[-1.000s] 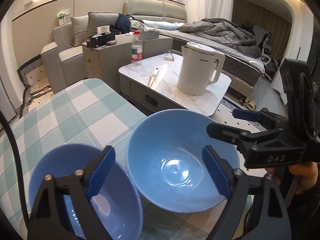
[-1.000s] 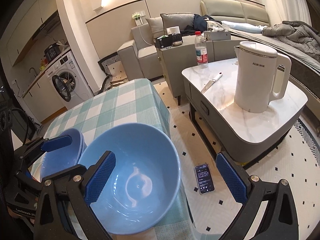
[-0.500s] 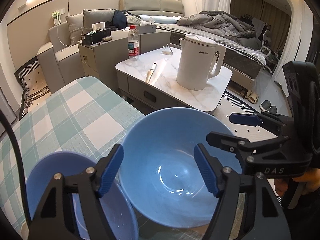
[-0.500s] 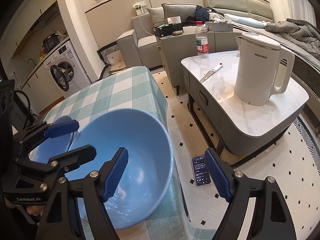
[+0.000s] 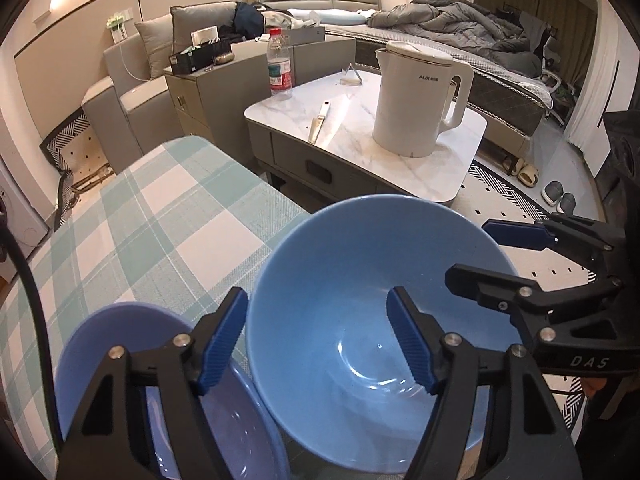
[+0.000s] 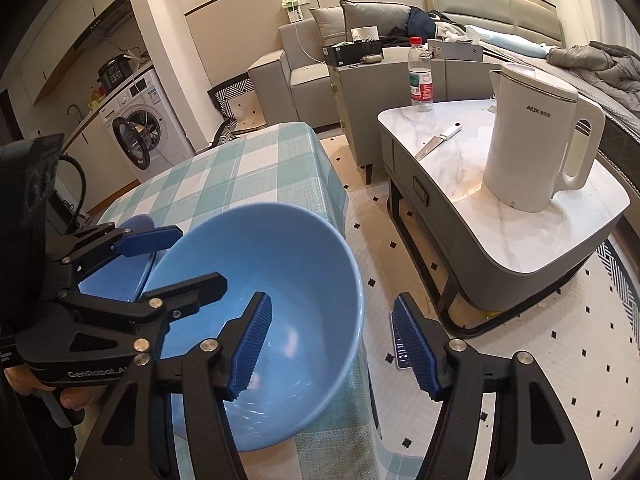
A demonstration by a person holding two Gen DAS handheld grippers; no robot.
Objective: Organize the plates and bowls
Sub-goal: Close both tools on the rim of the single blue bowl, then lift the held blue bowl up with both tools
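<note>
A large light-blue bowl [image 5: 372, 300] [image 6: 280, 280] sits near the corner of the green-checked table [image 5: 160, 220]. A darker blue bowl [image 5: 120, 360] [image 6: 112, 276] stands touching its left side. My left gripper [image 5: 316, 342] straddles the large bowl's left wall, one finger outside and one inside. Its pads are clear of the wall, so it is open. My right gripper [image 6: 332, 344] straddles the right wall, and its jaws are closing with the rim between them, the pads apart from it. Each gripper also shows at the edge of the other's view.
The table edge [image 6: 340, 200] drops off right beside the large bowl. Beyond it a marble-topped coffee table [image 6: 520, 240] carries a white kettle [image 6: 532, 136], a knife [image 6: 438, 142] and a water bottle [image 6: 420, 76]. A phone [image 6: 400, 354] lies on the floor.
Both grippers' jaws have narrowed around the large bowl's walls. The left gripper has come closer and lower. The right gripper's inner finger has slid further into the bowl.
</note>
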